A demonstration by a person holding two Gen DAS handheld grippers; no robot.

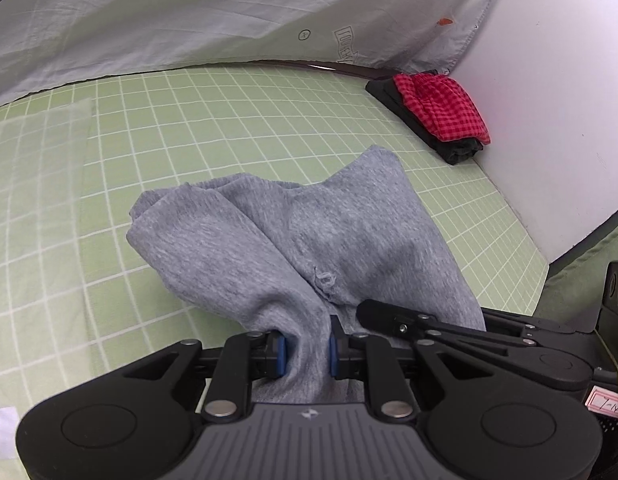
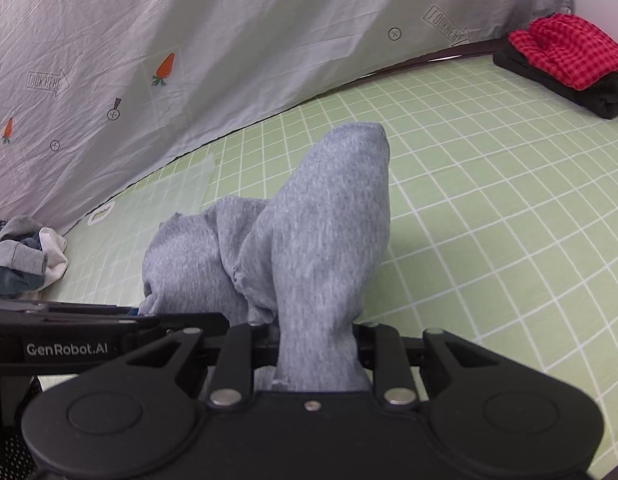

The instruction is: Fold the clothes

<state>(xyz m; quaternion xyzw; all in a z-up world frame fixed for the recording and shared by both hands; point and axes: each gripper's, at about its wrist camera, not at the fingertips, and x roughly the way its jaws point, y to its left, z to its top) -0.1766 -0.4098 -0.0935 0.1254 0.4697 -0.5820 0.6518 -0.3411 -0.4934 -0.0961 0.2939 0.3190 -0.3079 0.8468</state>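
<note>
A grey knit garment [image 1: 293, 236] hangs bunched over the green checked surface [image 1: 229, 120]. My left gripper [image 1: 308, 354] is shut on a fold of it, the cloth pinched between the blue pads [image 1: 281, 354]. In the right wrist view the same grey garment [image 2: 317, 232] rises in a thick roll from my right gripper [image 2: 315, 354], which is shut on it; its pads are hidden by the cloth. The two grippers are side by side: the right one's fingers [image 1: 393, 316] show at the lower right of the left view.
A folded stack, red checked cloth [image 1: 441, 108] on black cloth, lies at the far right by a white wall [image 1: 549, 120]. A pale printed sheet [image 2: 189, 40] hangs along the back. A small heap of unfolded clothes [image 2: 21, 260] lies at the far left.
</note>
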